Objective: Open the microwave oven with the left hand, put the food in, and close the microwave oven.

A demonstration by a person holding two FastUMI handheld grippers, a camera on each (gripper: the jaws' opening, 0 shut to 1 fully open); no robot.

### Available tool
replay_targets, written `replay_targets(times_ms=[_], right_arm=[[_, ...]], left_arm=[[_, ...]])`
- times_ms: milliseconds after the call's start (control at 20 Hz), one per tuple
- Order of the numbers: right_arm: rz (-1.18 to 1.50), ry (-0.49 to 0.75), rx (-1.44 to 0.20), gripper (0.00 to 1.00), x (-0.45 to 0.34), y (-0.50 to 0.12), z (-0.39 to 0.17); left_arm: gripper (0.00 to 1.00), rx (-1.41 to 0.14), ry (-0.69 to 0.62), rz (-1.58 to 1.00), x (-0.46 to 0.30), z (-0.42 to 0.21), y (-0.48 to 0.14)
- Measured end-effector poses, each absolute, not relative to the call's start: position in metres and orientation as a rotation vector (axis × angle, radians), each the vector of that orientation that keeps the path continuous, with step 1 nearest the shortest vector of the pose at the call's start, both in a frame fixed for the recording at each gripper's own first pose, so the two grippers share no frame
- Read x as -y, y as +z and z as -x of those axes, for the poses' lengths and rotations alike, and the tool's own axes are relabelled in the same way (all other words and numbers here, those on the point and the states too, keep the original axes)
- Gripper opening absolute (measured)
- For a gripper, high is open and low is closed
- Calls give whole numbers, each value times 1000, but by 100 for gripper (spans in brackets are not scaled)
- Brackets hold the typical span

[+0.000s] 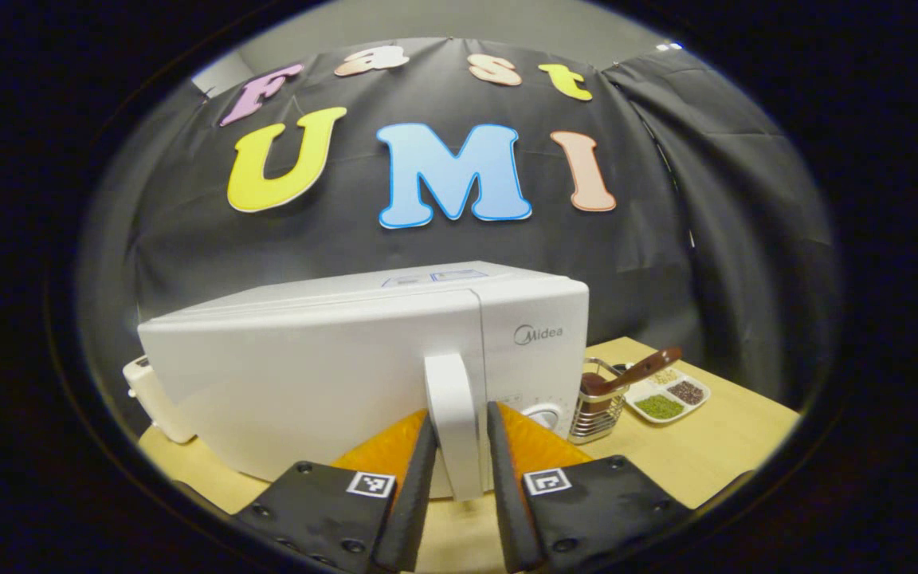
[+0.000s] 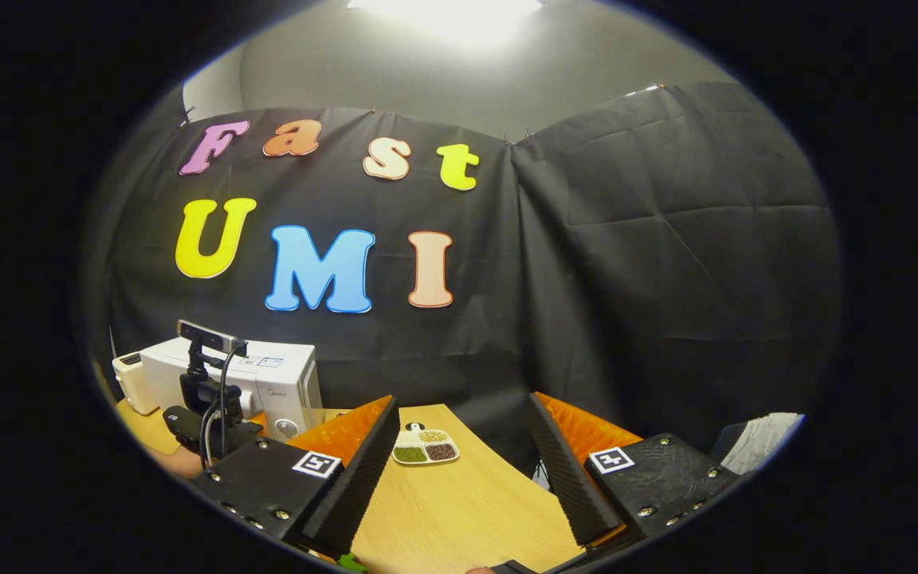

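In the left gripper view, the left tongs (image 1: pixel 459 446) stand around the upright white handle (image 1: pixel 453 414) of the white box-shaped microwave oven (image 1: pixel 363 367), one finger on each side of it; the fingers lie very close to the handle, but I cannot tell if both really press on it. The door of the oven (image 1: pixel 307 383) seems to be swung a little outward at the handle side, its top edge slanting away from the body. The oven stands on a light wooden desk (image 1: pixel 714 446). To the right of the oven, near its control panel with a round knob (image 1: pixel 545 414), there is a small metal wire holder (image 1: pixel 596 406) with a brown long-handled spoon (image 1: pixel 634 373) leaning out of it, and just beside that a white divided dish (image 1: pixel 668 397) with green, dark and pale grains in its compartments. At the left, behind the oven, a small cream-coloured appliance (image 1: pixel 152 399) shows partly. In the right gripper view, the right tongs (image 2: pixel 459 466) are wide open and hold nothing, above the desk (image 2: pixel 467 510). Between their fingers, farther off, lies the white divided dish (image 2: pixel 425 448). At the left, well apart, the microwave oven (image 2: pixel 268 383) stands, and in front of it the other gripper's black camera mount with cables (image 2: pixel 208 383) is seen. I cannot make out the food in either view.
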State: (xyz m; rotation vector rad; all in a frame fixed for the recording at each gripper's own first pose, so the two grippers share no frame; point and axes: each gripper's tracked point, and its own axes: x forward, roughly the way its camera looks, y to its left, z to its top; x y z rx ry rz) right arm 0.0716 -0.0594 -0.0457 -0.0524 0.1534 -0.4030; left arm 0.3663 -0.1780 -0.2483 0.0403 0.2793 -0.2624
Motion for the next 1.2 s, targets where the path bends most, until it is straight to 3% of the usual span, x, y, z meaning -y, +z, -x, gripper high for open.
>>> replay_targets(times_ms=[50, 150, 300, 500, 650, 700, 850, 1200], right_arm=[[52, -405, -154, 97, 59, -45, -72], [61, -408, -159, 97, 57, -47, -71], [69, -403, -157, 97, 51, -45, -67], [94, -356, -150, 97, 40, -41, -61], [127, -314, -140, 97, 36, -37, -62], [121, -297, -134, 93, 33, -34, -61], [119, -260, -109, 97, 29, -26, -59], [83, -186, -111, 97, 17, -34, -61]], left_arm=[[36, -271, -261, -35, 179, -369, -248], [35, -278, -259, -44, 180, -367, -250], [22, -283, -239, -68, 180, -366, -250], [12, -286, -258, -50, 179, -366, -249], [10, -305, -264, -41, 179, -366, -249], [10, -308, -259, -41, 178, -366, -248], [9, -319, -245, -39, 179, -363, -248], [9, -315, -256, -28, 158, -300, -246]])
